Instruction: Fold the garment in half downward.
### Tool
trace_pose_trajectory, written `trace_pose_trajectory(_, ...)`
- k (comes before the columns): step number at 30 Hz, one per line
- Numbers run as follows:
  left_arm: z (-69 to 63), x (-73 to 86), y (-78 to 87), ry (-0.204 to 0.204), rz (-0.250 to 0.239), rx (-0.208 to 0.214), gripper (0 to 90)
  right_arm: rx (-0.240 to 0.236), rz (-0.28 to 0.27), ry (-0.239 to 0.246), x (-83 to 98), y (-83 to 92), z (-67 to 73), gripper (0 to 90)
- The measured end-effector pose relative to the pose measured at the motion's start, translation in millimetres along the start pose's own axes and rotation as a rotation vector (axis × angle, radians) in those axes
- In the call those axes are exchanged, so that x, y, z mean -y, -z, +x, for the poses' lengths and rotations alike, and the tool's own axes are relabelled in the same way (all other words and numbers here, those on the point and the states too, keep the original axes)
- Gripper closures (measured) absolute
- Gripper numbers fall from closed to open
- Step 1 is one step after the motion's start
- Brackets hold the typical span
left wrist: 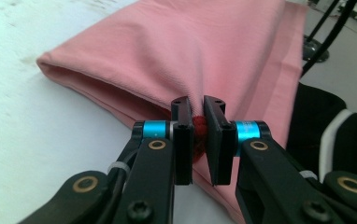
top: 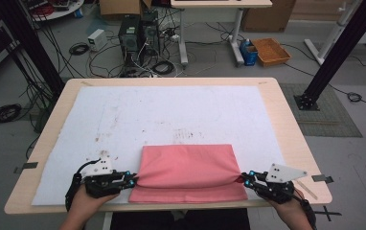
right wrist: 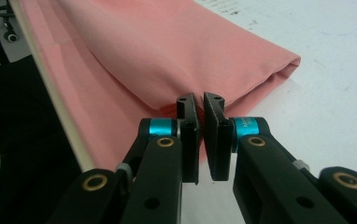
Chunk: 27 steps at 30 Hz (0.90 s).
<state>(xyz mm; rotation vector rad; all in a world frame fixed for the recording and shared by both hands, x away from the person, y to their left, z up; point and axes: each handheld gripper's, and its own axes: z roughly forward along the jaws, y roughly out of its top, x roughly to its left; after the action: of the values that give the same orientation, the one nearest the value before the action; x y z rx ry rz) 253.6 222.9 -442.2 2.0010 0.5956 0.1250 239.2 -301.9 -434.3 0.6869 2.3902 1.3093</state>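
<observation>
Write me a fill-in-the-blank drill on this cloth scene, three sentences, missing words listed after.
1. The folded cloth on the table is ____ in colour.
2. The left tongs and the right tongs are each ____ on an edge of the cloth.
3. The cloth lies on a ____ mat that covers the wooden table.

Missing words: pink; shut; white
</observation>
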Motion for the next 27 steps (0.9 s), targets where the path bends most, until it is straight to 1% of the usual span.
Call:
trace_pose_trajectory(4,-3.1,3.5,1.8,0.007,0.001,0.005,82.1,-0.006,-0.001,0.001,5.3,6.7,11.1,85.5)
trace_pose_trajectory(7,-5.1,5.1,1.7,0.009,0.004,0.01,82.1,0.004,0.001,0.015,7.6,10.5,19.4,85.4)
trace_pose_trajectory(10,-7.2,6.9,2.2,0.012,0.005,0.02,82.1,0.006,0.003,0.025,10.3,11.9,24.3,85.4)
trace_pose_trajectory(13,-9.5,8.5,3.1,0.012,0.001,0.032,82.0,0.009,0.008,0.02,13.0,11.9,25.7,85.4)
trace_pose_trajectory(15,-10.9,9.0,3.7,0.007,0.001,0.033,82.0,0.01,0.009,0.015,13.4,12.6,25.9,85.4)
trace_pose_trajectory(18,-11.7,9.6,3.5,0.009,0.004,0.033,82.0,0.012,0.004,0.02,12.8,14.0,27.5,85.5)
trace_pose_trajectory(22,-12.3,10.6,3.7,0.013,0.011,0.034,82.0,0.007,0.013,0.017,15.6,14.6,28.8,85.4)
trace_pose_trajectory(24,-11.8,11.3,4.4,0.015,0.004,0.031,81.9,0.009,0.016,0.018,17.6,14.6,28.9,85.0)
trace_pose_trajectory(26,-10.9,11.6,4.7,0.005,0.001,0.027,80.8,0.004,0.029,0.009,19.5,14.1,28.9,82.6)
trace_pose_trajectory(27,-10.8,11.4,4.8,0.003,-0.002,0.021,78.0,0.004,0.037,0.008,20.2,13.5,28.4,79.6)
